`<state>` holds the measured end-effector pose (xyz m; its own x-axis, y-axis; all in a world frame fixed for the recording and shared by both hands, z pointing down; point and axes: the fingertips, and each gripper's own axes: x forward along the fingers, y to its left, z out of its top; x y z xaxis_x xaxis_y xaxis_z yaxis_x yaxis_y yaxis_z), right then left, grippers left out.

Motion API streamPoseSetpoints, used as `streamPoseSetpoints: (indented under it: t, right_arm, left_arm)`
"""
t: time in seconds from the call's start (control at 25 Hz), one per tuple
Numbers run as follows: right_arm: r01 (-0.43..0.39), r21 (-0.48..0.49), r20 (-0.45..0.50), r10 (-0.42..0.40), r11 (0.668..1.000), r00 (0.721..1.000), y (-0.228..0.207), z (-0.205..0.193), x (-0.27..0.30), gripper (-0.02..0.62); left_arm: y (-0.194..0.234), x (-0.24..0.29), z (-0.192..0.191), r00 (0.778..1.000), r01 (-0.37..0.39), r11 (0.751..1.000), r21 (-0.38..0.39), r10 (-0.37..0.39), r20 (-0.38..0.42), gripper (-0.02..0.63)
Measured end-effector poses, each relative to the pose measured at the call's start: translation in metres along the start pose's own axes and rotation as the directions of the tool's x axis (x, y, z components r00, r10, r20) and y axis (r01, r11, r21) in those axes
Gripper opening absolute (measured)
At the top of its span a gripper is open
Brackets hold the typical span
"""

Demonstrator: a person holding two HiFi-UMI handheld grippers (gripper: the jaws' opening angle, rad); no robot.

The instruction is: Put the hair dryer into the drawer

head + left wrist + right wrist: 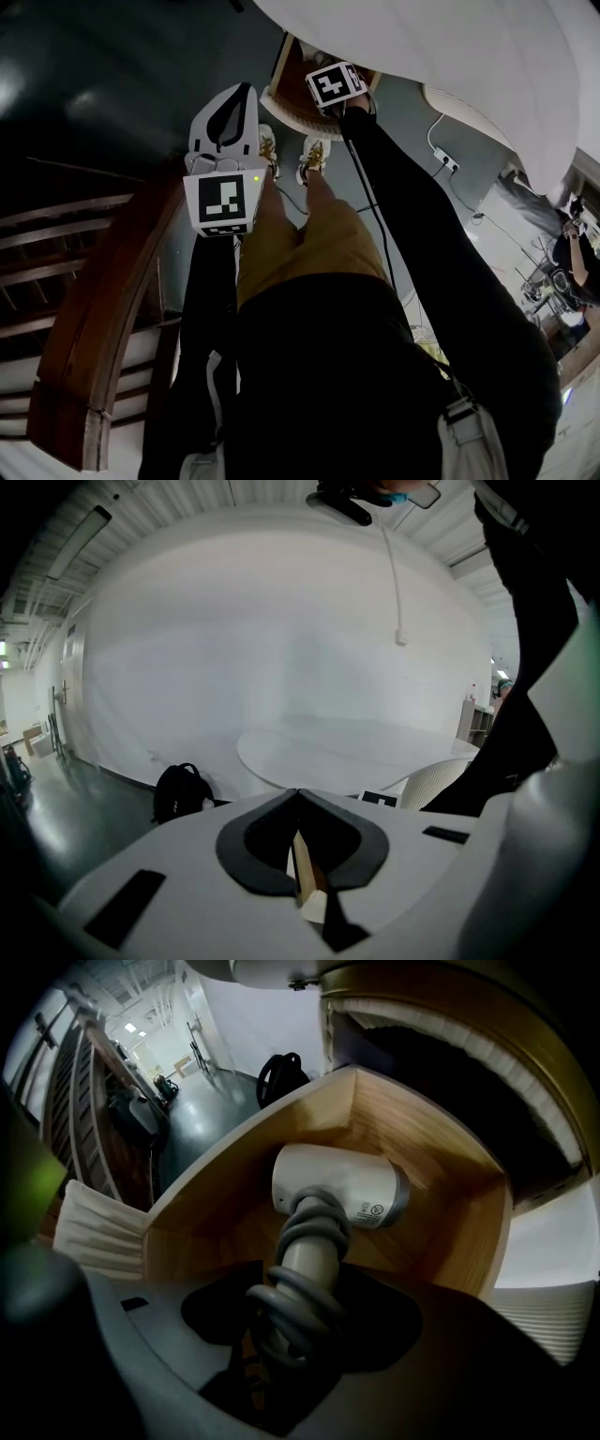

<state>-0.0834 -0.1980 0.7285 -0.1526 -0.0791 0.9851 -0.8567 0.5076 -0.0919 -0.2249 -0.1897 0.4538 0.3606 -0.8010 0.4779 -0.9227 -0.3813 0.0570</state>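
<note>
A white hair dryer point(337, 1190), its grey cord wound round the handle, hangs head-down over the open wooden drawer point(441, 1176). My right gripper point(300, 1288) is shut on the corded handle. In the head view only the right gripper's marker cube point(336, 86) shows, above the drawer point(286, 89); the dryer is hidden there. My left gripper point(234, 103) is held out left of the drawer, away from it. Its jaws meet at the tips point(298, 794) and hold nothing.
A white round table point(356, 747) stands ahead with a black backpack point(180, 789) on the floor beside it. Dark wooden rails point(94, 309) run along the left. A power strip with a cable point(445, 161) lies on the floor to the right. My shoes point(314, 155) stand by the drawer.
</note>
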Motion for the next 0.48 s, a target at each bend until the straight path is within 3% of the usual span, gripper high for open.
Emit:
streamPoseSetpoints:
  t: [0.28,0.48]
  right_arm:
    - [0.018,-0.013,-0.065,-0.019,1.000,0.998,-0.002,-0.006,0.010,0.274]
    - [0.035,-0.027,-0.030,-0.036,0.999,0.999,0.001,-0.001,0.005,0.288]
  left_arm:
    - [0.006,0.003,-0.007,1.000,0.013,1.000,0.005,-0.013,-0.016,0.015]
    - [0.012,0.001,-0.007,1.000,0.014,1.000,0.007,-0.014,-0.013,0.015]
